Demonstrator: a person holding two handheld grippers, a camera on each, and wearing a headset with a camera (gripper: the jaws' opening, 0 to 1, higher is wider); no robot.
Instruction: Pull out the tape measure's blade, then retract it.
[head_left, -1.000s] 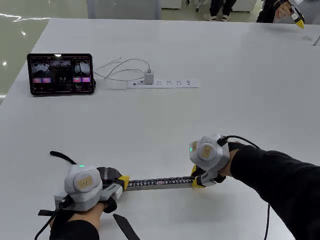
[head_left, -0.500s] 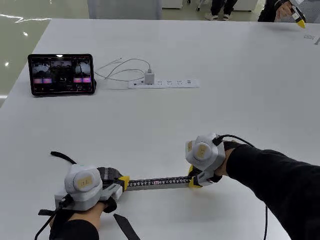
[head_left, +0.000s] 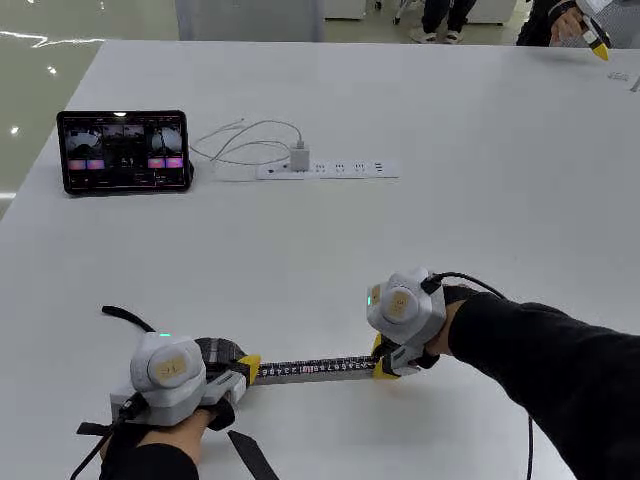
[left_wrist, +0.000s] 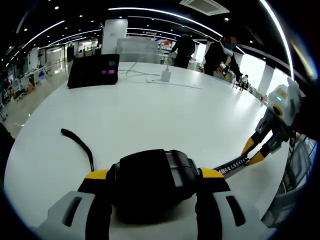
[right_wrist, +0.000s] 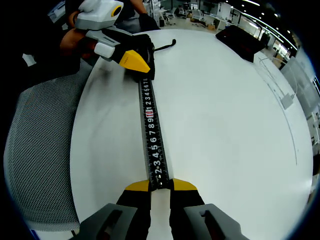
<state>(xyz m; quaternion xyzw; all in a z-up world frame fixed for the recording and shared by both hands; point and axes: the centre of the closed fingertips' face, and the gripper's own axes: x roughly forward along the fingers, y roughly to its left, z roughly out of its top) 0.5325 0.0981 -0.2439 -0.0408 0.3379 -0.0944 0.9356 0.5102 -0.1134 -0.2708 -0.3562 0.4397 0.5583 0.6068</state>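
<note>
Black tape measure (left_wrist: 150, 186) sat clamped in your left gripper (head_left: 238, 368); your right gripper (right_wrist: 160, 186), rightward, pinched its numbered black blade (right_wrist: 150, 125).

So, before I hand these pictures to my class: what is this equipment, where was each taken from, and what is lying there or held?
No robot here: a person holds a two-fingered claw tool in each hand. The wide picture comes from a headset camera looking down at the white table. The two round pictures come from cameras riding on the claws. The left claw is shut on a black tape measure case; the right claw pinches the end of its blade, drawn out between them. Farther back stand a tablet and a power strip with a white charger plugged in.
</note>
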